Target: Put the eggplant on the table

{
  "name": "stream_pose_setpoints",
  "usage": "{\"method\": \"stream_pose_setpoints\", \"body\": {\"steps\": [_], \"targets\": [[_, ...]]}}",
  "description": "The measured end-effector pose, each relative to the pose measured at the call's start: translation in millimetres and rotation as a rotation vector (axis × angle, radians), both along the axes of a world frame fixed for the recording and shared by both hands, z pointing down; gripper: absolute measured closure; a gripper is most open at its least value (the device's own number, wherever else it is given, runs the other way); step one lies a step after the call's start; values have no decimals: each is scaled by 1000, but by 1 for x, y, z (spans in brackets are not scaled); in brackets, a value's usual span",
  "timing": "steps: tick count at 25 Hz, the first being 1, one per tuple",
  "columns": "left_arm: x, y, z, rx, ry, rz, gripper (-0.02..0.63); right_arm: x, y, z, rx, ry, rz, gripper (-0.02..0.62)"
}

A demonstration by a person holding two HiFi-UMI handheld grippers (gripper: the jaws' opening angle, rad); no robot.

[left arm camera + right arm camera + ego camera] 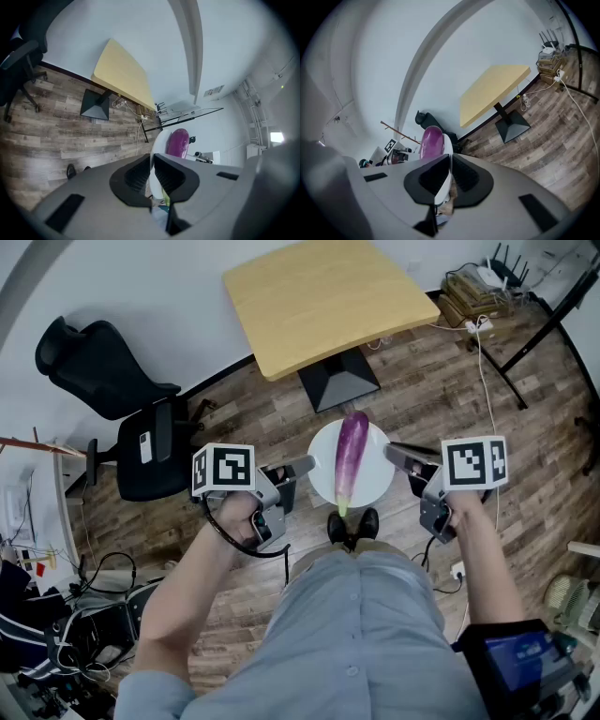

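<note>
**Plate and eggplant held up between my two grippers**

My left gripper [302,466] has its jaws closed on the left rim of a white plate [377,474]. My right gripper [396,452] clamps the rim on the opposite side. In each gripper view the thin white edge sits pinched between the jaws. The purple eggplant [351,457] lies lengthwise on the plate, its green stem end toward me at the near rim. I hold the plate in the air above the wooden floor [525,456], with my shoes [352,526] below it. The yellow-topped counter [328,301] stands ahead of me, apart from the plate. A black office chair [103,367] stands to my left by the wall.
</note>
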State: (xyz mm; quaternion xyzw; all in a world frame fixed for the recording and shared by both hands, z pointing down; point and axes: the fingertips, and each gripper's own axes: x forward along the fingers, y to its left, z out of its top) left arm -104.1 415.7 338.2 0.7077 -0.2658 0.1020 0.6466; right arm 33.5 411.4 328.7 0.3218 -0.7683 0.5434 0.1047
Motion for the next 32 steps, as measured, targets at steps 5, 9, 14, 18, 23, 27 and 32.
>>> {"method": "stream_pose_setpoints", "body": {"steps": [5, 9, 14, 18, 23, 27, 32], "targets": [[9, 0, -2, 1, 3, -4, 572, 8, 0, -2, 0, 1, -1, 574], [16, -3, -3, 6, 3, -8, 571, 16, -3, -3, 7, 7, -7, 574], [13, -1, -6, 16, 10, -22, 571, 13, -3, -8, 27, 14, -27, 574], [3, 2, -6, 24, 15, -31, 572, 3, -2, -9, 33, 28, -27, 574], [15, -7, -2, 18, 15, -46, 571, 15, -14, -4, 26, 14, -30, 574], [41, -37, 8, 11, 6, -52, 571, 43, -45, 7, 18, 12, -31, 574], [29, -67, 10, 15, 5, -44, 571, 31, -74, 9, 21, 1, -10, 574]]}}
